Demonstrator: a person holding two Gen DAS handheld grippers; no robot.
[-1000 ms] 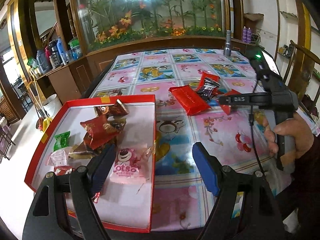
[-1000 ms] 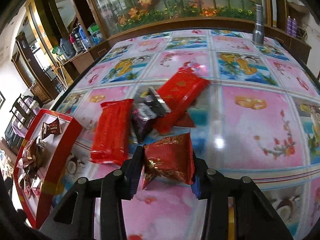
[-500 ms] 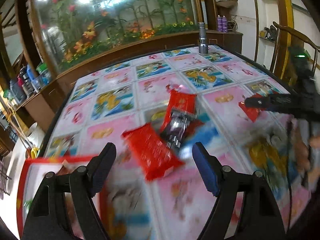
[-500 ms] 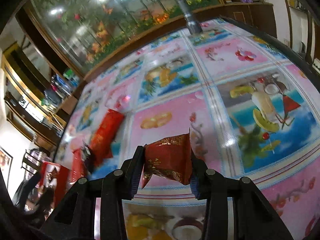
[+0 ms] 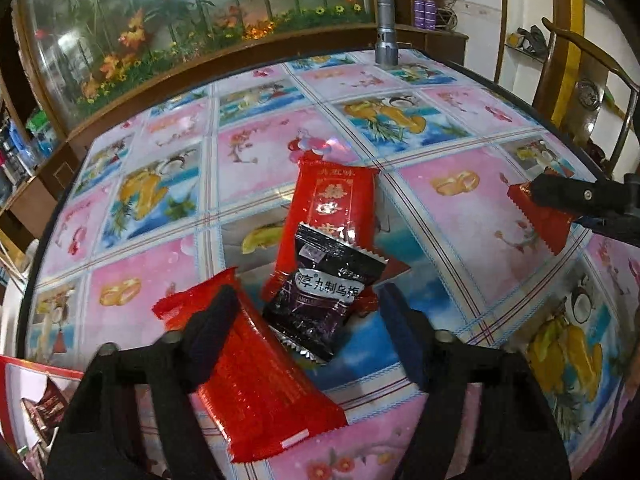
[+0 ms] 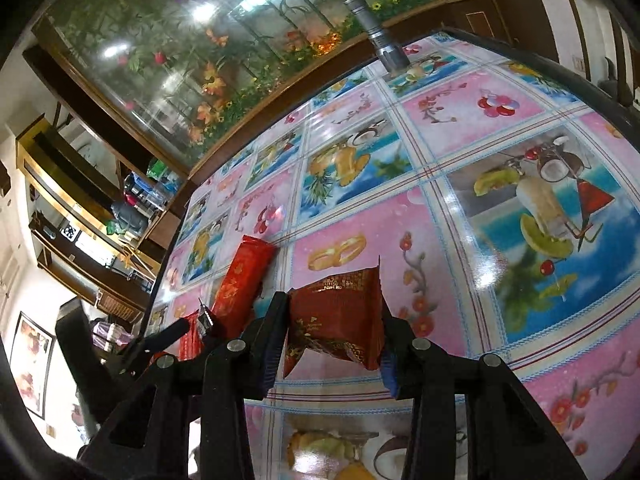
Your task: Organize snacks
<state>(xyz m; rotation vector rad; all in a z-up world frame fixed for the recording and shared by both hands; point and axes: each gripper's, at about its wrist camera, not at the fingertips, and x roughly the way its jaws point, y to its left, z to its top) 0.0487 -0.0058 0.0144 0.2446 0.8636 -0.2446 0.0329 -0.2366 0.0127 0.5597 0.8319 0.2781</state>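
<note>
In the left wrist view my left gripper (image 5: 304, 312) hangs low over a small heap of snacks on the table, its jaws closing. A black snack packet (image 5: 320, 300) lies between the fingers, and the pads do not press on it. The left finger overlaps a long red packet (image 5: 260, 380). A second long red packet (image 5: 332, 208) lies under the black one. My right gripper (image 6: 332, 332) is shut on a dark red snack packet (image 6: 336, 316) and holds it above the table, right of the heap.
A red tray (image 5: 6, 376) with several snacks shows at the bottom left corner. A metal flashlight (image 5: 386, 32) stands at the table's far edge. The flowered tablecloth (image 6: 500, 240) lies bare to the right. A wooden chair (image 5: 580, 60) stands beyond the right edge.
My left gripper swung from over the red tray to the heap of packets, sank, and its jaws narrowed. My right gripper carried the dark red packet off to the right and rolled.
</note>
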